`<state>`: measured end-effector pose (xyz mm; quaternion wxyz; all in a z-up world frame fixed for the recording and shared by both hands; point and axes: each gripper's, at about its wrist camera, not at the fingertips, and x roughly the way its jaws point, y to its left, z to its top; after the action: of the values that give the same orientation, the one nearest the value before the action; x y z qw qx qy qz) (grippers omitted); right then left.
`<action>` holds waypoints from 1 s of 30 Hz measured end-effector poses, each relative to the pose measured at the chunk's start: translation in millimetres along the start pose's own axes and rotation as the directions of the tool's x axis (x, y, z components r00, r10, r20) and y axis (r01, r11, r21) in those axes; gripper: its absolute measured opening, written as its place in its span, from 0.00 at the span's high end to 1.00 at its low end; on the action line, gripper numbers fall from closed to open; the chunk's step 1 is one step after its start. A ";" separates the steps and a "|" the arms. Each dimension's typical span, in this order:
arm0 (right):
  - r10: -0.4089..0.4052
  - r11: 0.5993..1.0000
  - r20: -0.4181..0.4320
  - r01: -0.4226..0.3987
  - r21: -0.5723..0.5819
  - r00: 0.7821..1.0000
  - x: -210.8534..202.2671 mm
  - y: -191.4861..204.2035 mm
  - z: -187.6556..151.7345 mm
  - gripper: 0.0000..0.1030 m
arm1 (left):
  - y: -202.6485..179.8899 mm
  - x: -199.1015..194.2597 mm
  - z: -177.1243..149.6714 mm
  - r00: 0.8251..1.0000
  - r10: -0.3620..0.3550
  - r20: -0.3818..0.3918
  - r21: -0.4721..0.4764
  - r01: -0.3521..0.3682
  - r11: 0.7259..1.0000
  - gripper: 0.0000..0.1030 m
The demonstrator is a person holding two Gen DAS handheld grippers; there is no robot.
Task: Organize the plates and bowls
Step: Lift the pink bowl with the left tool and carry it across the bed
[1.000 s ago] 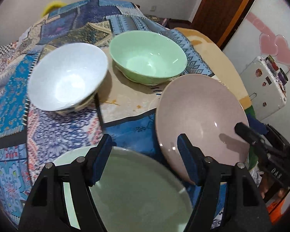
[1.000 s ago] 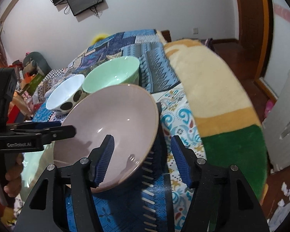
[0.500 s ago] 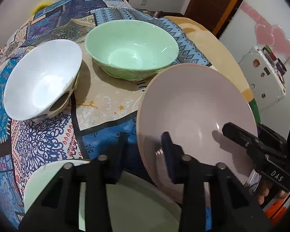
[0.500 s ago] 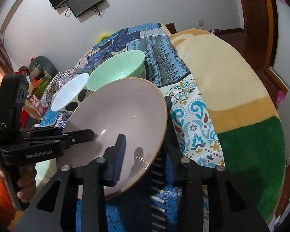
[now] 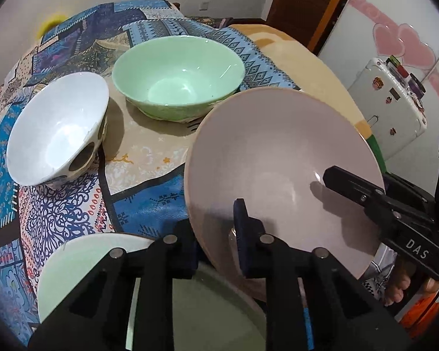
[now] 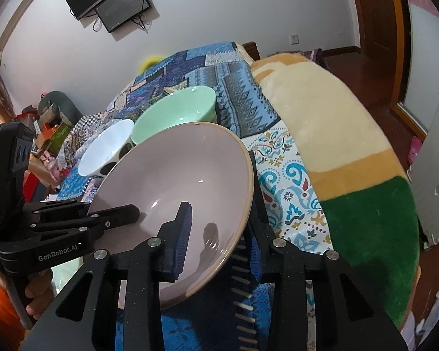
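Note:
A large pink plate (image 5: 281, 158) is held tilted above the bed by both grippers. My left gripper (image 5: 216, 237) is shut on its near-left rim. My right gripper (image 6: 219, 234) is shut on its right rim; the plate (image 6: 178, 181) fills that view's centre. A green bowl (image 5: 178, 73) sits upright behind it, also in the right wrist view (image 6: 175, 111). A white bowl with dark spots (image 5: 58, 128) lies tipped to its left, also in the right wrist view (image 6: 105, 149). A pale green plate (image 5: 82, 266) lies below my left gripper.
All rest on a patterned blue bedspread (image 5: 64, 204). A yellow and green blanket (image 6: 336, 152) covers the bed's right side. A white appliance (image 5: 395, 111) stands at the right beyond the bed edge. A TV (image 6: 114, 3) hangs on the far wall.
Both grippers have closed from open onto the pink plate's opposite rims. The plate has risen and tilted slightly off the bedspread.

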<state>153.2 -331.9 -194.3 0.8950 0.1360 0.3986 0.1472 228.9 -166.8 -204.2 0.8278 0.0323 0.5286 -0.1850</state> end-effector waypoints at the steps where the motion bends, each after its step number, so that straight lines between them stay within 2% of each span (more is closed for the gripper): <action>1: 0.000 1.000 0.004 0.000 -0.005 1.000 -2.4 1.8 0.8 0.69 | -0.8 -2.7 -0.2 1.000 0.000 0.007 0.001 0.000 1.000 0.80; 13: 0.034 0.997 0.060 -0.030 -0.067 0.998 -25.9 40.2 7.9 0.69 | 4.4 -57.1 -9.1 0.994 -0.020 0.104 -0.023 0.022 0.999 0.80; 30: 0.127 0.978 0.058 -0.116 -0.172 0.990 -25.6 121.2 -2.2 0.69 | 49.8 -143.4 -64.8 0.972 0.044 0.230 -0.119 -0.017 0.993 0.80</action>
<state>116.3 -229.7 -134.8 0.9056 0.0892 0.3449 0.2301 136.5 -65.3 -112.5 0.8872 -0.0296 0.4374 -0.1439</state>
